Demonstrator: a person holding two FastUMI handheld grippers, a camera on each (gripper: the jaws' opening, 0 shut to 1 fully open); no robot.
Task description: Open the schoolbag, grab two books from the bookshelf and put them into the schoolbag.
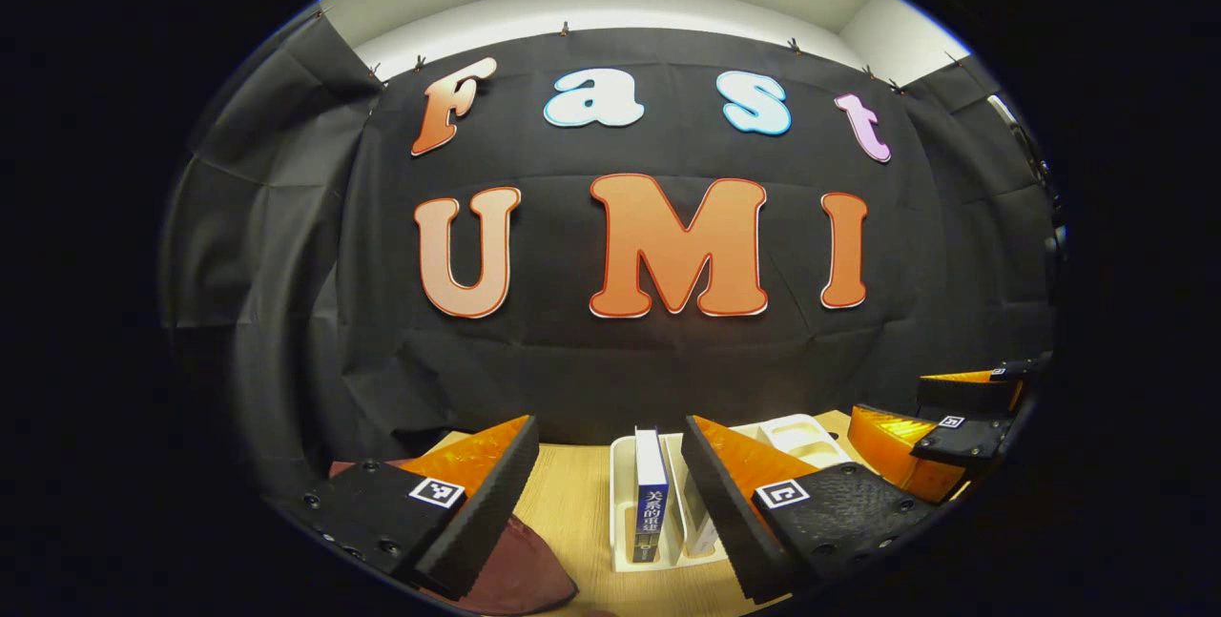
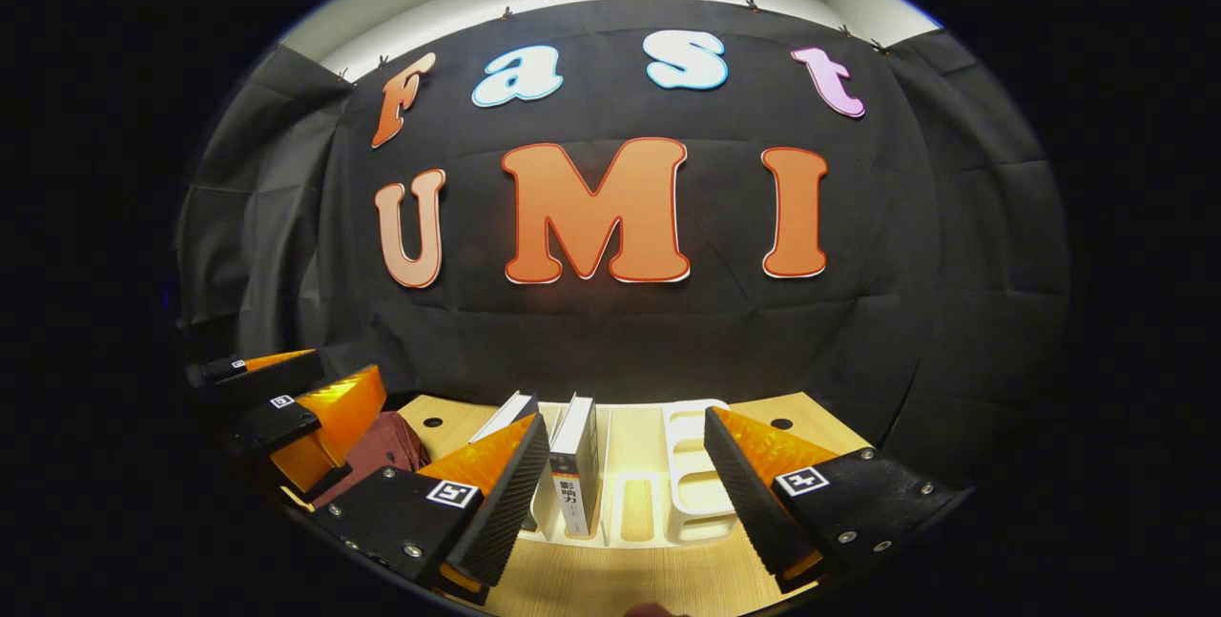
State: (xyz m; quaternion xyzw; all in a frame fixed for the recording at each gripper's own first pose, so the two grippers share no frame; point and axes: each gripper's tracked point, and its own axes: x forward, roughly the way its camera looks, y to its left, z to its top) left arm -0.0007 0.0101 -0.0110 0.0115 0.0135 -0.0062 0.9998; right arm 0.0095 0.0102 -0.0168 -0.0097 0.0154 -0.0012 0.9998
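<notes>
While spread, both grippers (image 1: pixel 610 493) (image 2: pixel 625 488) before bookshelf (image 2: pixel 696 493).

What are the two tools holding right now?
Nothing. The left tool and right tool are both open, with the books in the rack untouched.

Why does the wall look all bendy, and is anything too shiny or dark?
Left gripper view: the fisheye lens bows the black cloth wall; the light wooden table is brightly lit and the dark red schoolbag lies dim. Right gripper view: same bowing, warm glare on the table before the white plastic bookshelf.
</notes>
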